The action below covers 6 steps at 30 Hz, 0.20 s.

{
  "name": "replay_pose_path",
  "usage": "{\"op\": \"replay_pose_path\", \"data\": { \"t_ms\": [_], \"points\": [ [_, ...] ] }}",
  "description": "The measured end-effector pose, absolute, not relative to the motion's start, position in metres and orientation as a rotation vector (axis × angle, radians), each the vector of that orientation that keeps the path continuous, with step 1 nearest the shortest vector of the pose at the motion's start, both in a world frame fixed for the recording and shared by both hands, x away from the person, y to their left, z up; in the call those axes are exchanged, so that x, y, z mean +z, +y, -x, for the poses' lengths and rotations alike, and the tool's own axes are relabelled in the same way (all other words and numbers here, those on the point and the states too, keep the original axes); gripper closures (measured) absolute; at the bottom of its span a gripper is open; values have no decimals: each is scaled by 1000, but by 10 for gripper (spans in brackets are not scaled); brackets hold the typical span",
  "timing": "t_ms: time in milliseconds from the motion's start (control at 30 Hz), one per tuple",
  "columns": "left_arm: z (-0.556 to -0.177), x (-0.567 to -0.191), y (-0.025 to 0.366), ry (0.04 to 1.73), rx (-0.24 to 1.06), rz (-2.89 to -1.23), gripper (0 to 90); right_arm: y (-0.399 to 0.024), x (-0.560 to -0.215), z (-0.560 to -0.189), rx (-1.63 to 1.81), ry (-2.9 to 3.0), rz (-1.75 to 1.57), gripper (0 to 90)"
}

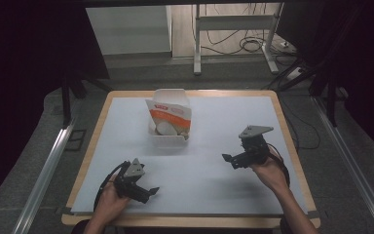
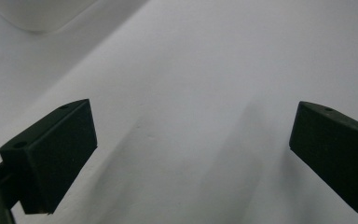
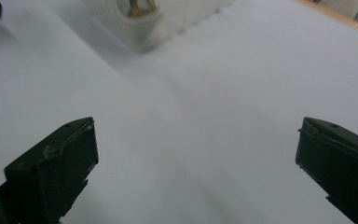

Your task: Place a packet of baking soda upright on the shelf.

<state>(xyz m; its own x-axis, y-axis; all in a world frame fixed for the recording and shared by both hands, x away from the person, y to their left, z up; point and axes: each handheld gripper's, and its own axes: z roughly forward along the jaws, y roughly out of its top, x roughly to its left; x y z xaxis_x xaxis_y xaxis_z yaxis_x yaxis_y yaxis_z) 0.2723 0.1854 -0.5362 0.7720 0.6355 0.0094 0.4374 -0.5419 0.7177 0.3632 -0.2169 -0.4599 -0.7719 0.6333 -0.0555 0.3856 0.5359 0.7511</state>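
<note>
Pale grey matting is covering the table [image 1: 209, 195], whose wooden rim is showing all round, and dark floor is lying beyond it on every side.

Nearest the person, at about seven o'clock on the mat, the left hand [image 1: 111, 201] is holding the left gripper [image 1: 148, 192] low over the surface, its tips pointing toward three o'clock. Its jaws are standing wide apart with nothing between them; in the left gripper view they are framing bare mat, with a white rounded edge blurred at the top left corner.

At about four o'clock the right hand [image 1: 270, 174] is gripping the right gripper [image 1: 230, 161], raised a little off the mat and pointing toward nine o'clock, the grey three-cornered plate [image 1: 254, 130] sitting on top. Its jaws are also spread wide and holding nothing. A cable is looping behind the wrist.

Between the two grippers the mat is lying bare, so nothing is blocking the way forward.

Farther off, toward twelve o'clock and well apart from both grippers, a white box [image 1: 168, 139] is resting with its lid standing up behind. An orange and white packet [image 1: 171, 116] is leaning upright inside it. In the right gripper view the box [image 3: 126, 23] is appearing blurred at the top.

Beyond the table, metal desk legs [image 1: 197, 44] and tangled cables [image 1: 251, 45] are lying on the floor.
</note>
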Motion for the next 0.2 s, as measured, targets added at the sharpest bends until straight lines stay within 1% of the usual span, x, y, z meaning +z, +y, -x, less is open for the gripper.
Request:
{"op": "replay_pose_path", "data": {
  "t_ms": [200],
  "points": [
    [-273, -536, 185, 792, 349, -2229, 8, -230, -476, -359, 1030, 2470, -876, 0]
  ]
}}
